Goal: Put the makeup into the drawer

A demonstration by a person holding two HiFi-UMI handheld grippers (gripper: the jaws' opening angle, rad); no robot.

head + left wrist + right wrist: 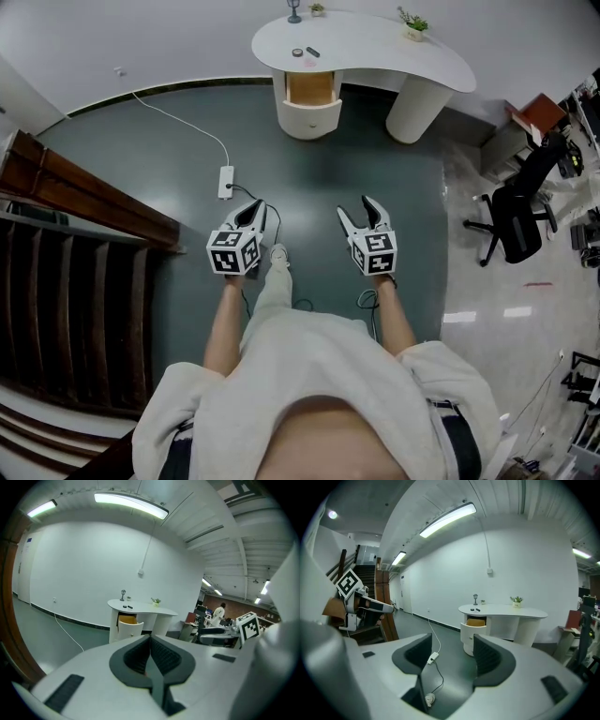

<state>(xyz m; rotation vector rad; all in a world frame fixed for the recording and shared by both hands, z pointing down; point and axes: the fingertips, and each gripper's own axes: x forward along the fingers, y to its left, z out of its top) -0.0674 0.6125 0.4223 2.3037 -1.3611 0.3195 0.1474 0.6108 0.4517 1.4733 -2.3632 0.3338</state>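
Head view: makeup [305,52] lies on the desk [394,47], far ahead, above the open drawer [310,89]; neither gripper is nearer.
Left gripper view: left gripper [151,639] jaws together, empty.
Right gripper view: right gripper [452,641] jaws apart, empty; makeup straight ahead.

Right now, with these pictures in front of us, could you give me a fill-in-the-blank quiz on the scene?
1. The drawer of the white desk stands ____.
2. The left gripper has its jaws ____.
3. The right gripper has its jaws ____, with nothing between them.
4. The power strip lies on the ____.
Missing words: open; shut; apart; floor.
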